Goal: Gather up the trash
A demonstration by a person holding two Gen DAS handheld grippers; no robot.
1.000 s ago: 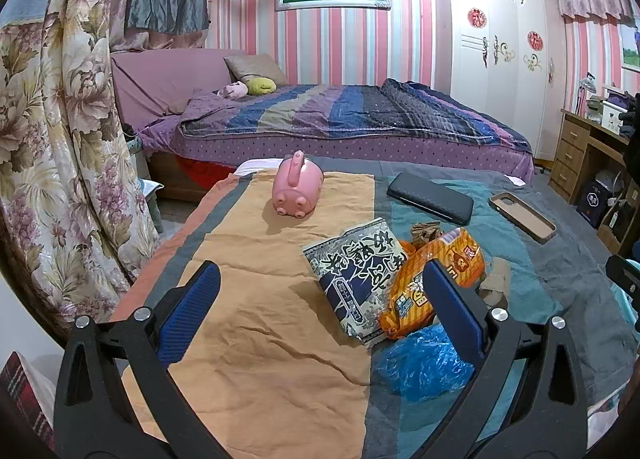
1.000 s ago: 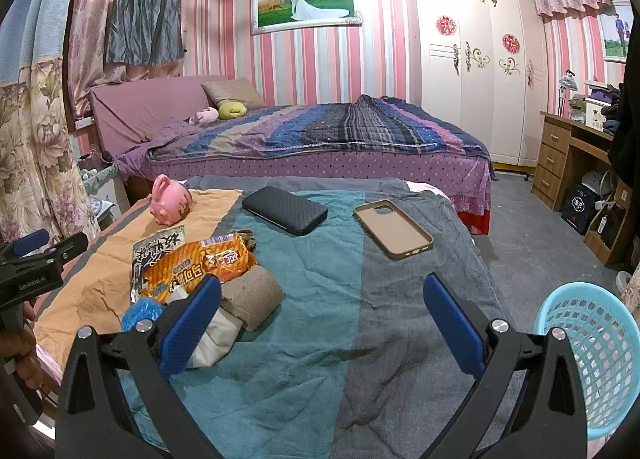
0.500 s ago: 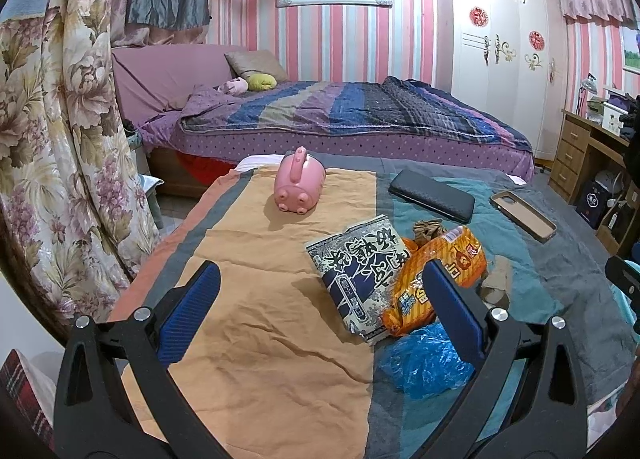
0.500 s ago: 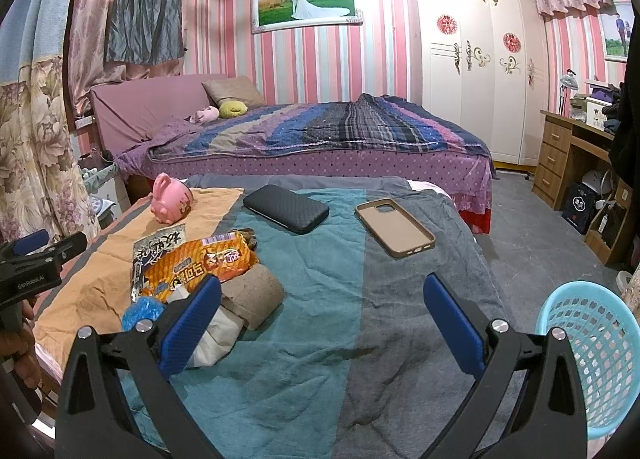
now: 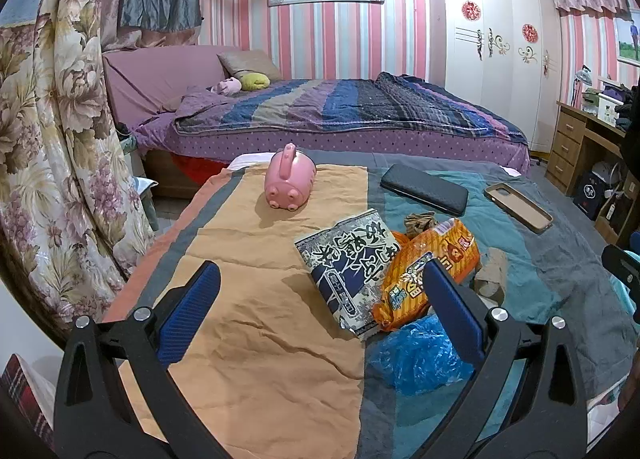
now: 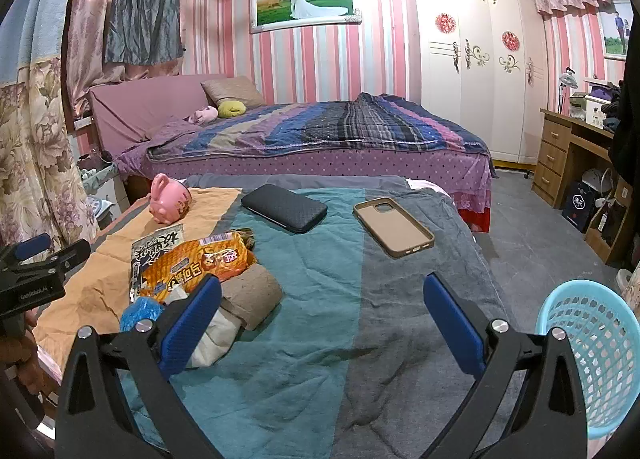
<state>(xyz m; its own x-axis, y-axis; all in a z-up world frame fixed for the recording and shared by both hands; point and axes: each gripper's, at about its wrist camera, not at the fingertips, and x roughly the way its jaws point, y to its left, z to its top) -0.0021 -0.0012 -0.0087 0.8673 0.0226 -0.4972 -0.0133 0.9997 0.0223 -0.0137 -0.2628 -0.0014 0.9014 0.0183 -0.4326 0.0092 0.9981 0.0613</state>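
The worktop is draped in cloth of three bands: orange on the left, teal in the middle, grey on the right, all wrinkled. The trash sits in a heap where orange meets teal: a black-and-white snack wrapper lies partly under an orange snack bag, with a crumpled blue plastic bag just near of them, and in the right wrist view a brown paper roll and a white crumpled piece touch the heap's right side. A pink piggy bank stands at the far end of the orange band, well apart from the heap. On the teal band, farther off, lies a black case, and beside it to the right, on the grey, a tan phone case lies with its inside up. A light blue basket stands on the floor off the right near corner. The left claw hangs over the orange band with its jaws wide apart and nothing between them; the right claw hangs over the teal and grey bands, jaws likewise spread and empty. Beyond the worktop is a bed with a striped quilt, pink striped walls, a framed wedding picture, a white wardrobe, floral curtains on the left and a wooden desk on the right.
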